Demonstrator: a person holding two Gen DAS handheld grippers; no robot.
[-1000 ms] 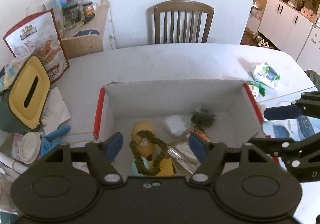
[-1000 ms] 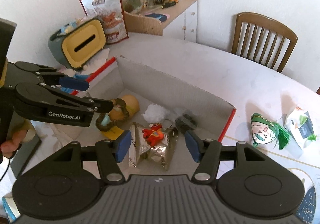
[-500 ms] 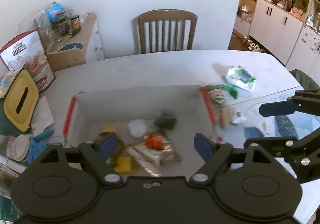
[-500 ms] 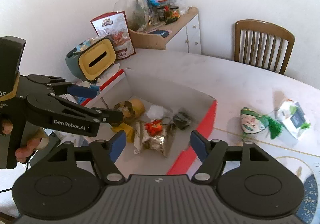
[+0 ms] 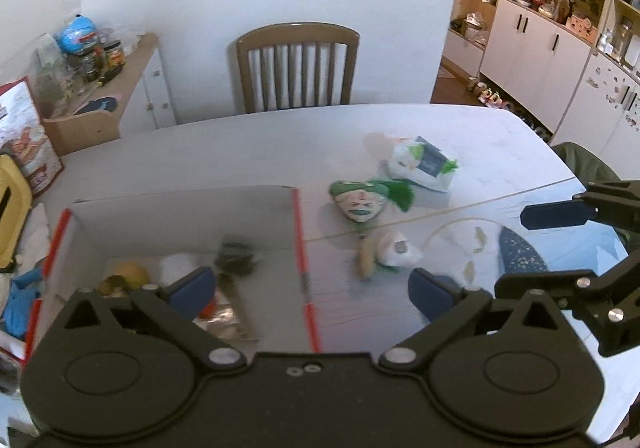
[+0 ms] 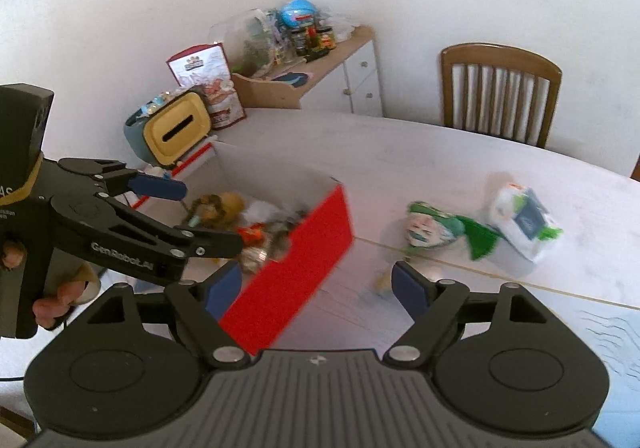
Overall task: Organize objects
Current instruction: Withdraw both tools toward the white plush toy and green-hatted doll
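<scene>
A white cardboard box with red edges [image 5: 298,232] [image 6: 316,248] stands on the table and holds several small items: a yellow toy, a white tuft, a foil packet. To its right lie a green-hatted face ornament [image 5: 362,199] [image 6: 428,224], a white and green packet [image 5: 420,163] [image 6: 524,219] and a small white and tan object [image 5: 388,254]. My left gripper [image 5: 312,288] is open and empty above the box's right wall. My right gripper [image 6: 316,288] is open and empty, above the box's red end; it also shows in the left wrist view [image 5: 560,248].
A wooden chair [image 5: 296,67] stands behind the table. A yellow-lidded bin [image 6: 176,127] and a snack bag [image 6: 208,87] sit at the table's left end. A side cabinet [image 6: 320,75] carries jars. A blue patterned mat [image 5: 520,252] lies at the right.
Both grippers have swung to the right and drawn back from the box, so the ornament, packet and small object come into view. Both stay open and empty.
</scene>
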